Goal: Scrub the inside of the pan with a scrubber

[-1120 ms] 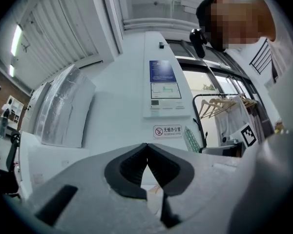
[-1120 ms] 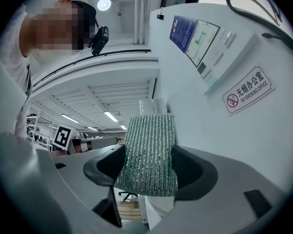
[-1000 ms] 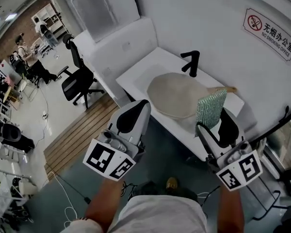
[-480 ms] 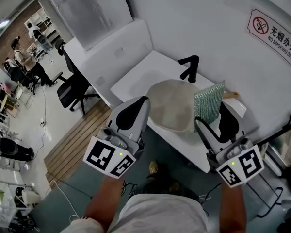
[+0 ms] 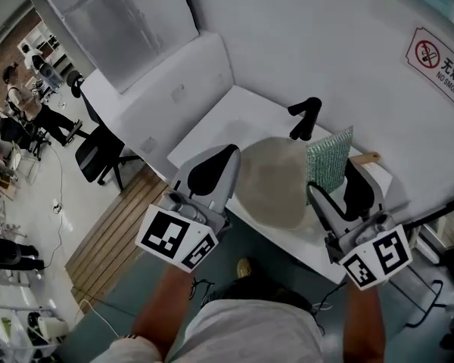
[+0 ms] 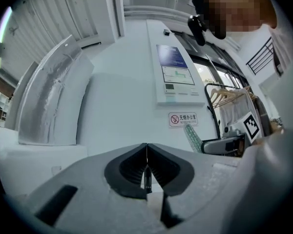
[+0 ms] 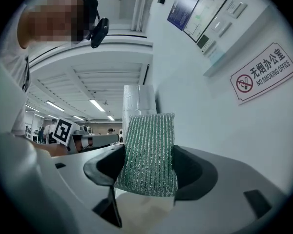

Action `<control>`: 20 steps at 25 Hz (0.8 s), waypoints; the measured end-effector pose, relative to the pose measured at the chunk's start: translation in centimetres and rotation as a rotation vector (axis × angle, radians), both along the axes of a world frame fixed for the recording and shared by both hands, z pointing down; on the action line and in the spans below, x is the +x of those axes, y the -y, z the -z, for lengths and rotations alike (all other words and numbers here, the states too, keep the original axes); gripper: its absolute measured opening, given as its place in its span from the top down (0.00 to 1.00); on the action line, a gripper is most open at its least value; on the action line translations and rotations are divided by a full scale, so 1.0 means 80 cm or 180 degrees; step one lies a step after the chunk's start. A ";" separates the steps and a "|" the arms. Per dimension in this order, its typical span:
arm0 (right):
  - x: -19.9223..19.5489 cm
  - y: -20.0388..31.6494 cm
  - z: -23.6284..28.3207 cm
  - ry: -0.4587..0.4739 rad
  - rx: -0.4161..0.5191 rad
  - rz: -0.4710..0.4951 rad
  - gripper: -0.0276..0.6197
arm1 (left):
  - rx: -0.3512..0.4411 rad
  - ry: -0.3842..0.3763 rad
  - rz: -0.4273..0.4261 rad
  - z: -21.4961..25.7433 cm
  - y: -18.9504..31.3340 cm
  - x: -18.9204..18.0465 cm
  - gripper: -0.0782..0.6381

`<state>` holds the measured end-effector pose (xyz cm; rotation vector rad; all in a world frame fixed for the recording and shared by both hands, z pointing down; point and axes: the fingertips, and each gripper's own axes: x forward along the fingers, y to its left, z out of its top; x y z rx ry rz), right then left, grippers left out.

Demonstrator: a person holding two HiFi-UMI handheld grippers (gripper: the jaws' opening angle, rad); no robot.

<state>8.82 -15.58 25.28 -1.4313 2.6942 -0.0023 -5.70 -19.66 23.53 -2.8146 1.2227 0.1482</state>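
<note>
While pinching the green scrubber (image 5: 329,159) in the right gripper (image 5: 334,189), press it flat into the pan (image 5: 272,184) on the white counter (image 5: 212,127) just beyond. Steady the pan's left rim with the left gripper (image 5: 212,174), jaws together, empty.

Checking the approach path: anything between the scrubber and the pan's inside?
Nothing visible. The scrubber, clamped upright in the right gripper, shows just right of the pan in the head view; the black fixture stands behind the pan, off that line.
</note>
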 end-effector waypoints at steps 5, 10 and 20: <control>-0.019 0.029 -0.011 -0.0109 -0.0086 -0.0147 0.49 | -0.0176 0.0158 -0.0094 -0.025 0.044 -0.012 0.87; -0.034 0.053 -0.025 -0.0248 -0.0224 -0.0233 0.49 | -0.0453 0.0337 -0.0168 -0.057 0.079 -0.021 0.87; -0.035 0.094 -0.061 -0.0487 -0.0539 -0.0183 0.49 | -0.0951 0.0452 -0.0033 -0.102 0.128 -0.024 0.87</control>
